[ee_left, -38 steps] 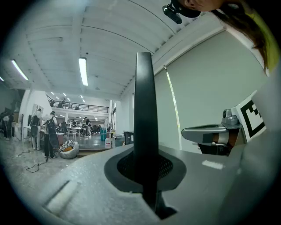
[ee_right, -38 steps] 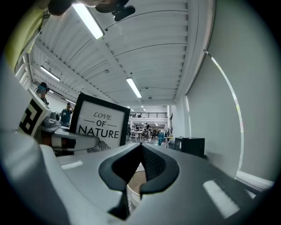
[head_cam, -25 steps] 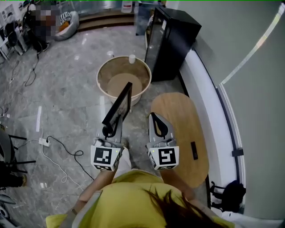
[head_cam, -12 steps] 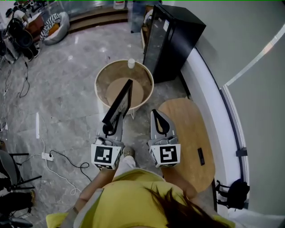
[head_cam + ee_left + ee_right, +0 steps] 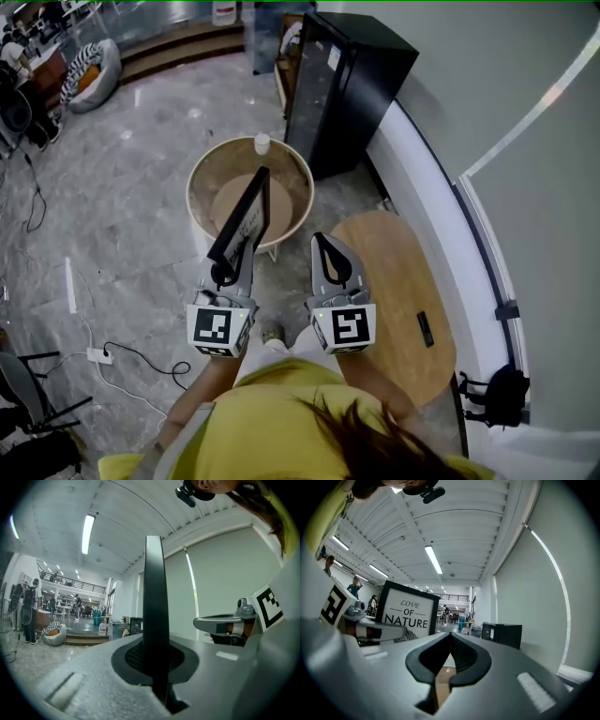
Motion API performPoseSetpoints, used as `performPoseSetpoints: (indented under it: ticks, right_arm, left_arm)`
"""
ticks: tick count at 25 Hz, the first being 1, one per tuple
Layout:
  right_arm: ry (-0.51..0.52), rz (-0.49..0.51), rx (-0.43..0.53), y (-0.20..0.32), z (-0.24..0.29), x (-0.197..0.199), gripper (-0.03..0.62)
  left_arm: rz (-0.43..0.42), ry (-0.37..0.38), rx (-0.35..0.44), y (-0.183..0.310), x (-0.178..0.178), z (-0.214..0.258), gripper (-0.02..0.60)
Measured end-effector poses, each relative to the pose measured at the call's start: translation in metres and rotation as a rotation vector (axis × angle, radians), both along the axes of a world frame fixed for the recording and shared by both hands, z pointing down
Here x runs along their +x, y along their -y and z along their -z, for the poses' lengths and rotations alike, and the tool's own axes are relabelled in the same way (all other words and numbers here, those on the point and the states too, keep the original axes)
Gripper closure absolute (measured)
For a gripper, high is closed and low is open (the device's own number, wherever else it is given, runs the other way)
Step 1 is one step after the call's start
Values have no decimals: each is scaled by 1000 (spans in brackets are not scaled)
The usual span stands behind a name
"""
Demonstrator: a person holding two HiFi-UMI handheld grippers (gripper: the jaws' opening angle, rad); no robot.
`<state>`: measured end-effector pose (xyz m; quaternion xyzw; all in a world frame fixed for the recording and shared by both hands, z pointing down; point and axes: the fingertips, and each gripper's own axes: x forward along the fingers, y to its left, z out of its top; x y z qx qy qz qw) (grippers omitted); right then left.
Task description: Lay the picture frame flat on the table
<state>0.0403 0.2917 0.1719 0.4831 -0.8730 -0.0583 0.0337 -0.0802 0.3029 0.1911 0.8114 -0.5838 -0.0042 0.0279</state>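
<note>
Off the oval wooden table (image 5: 403, 281), over the floor near a round tub (image 5: 199, 178), the picture frame (image 5: 242, 217) is held upright, its lower edge clamped between the jaws of the left gripper (image 5: 229, 270). The right gripper (image 5: 322, 242) is held alongside at the table's edge, jaws closed on nothing.

The picture frame (image 5: 408, 611) has a black border around a white sheet with black lettering (a striped black-and-white shape sits below the words). Both the left gripper (image 5: 228, 270) and the right gripper (image 5: 323, 242) are pale grey with black pads, and each carries a white cube with black square markers. The oval table (image 5: 398, 281) is warm light-brown wood. The round tub (image 5: 195, 192) is tan with a cream rim. The cabinet (image 5: 352, 89) is black, the floor (image 5: 122, 216) grey marbled, the person's shirt (image 5: 272, 422) yellow.
</note>
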Motion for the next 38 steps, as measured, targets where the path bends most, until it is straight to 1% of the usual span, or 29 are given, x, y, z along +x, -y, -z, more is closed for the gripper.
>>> performPoseSetpoints:
  ticks: [7,11,15,17,19,24,29,34,38]
  right_arm:
    - [-11,15,8,29,-5,-8,592]
    - [-18,31,19,63,-12,-9,592]
    - [-31,43,8,113,-18,-11,592]
    - [-18,50,3,141,-17,-16,592]
    - [5,58,2,172,-10,-20,592]
    - [-6,78,-16,257,-14,-19,592]
    - [-15,113,-47,330,-24,-14,592]
    - [0,139,-81,379,-37,-5,592]
    - [-11,156,-109,411,-65,-2,592]
  left_arm:
    - [2,-6,-2,29,-1,-6,571]
    - [11,7,12,64,2,-7,571]
    - [14,13,16,111,5,-8,571]
    - [16,16,16,139,4,-8,571]
    - [18,17,17,168,4,-8,571]
    - [30,18,39,248,4,-7,571]
    - [42,-3,6,318,11,-17,571]
    - [48,0,-33,360,22,-29,571]
    - [35,-20,-65,389,25,-51,571]
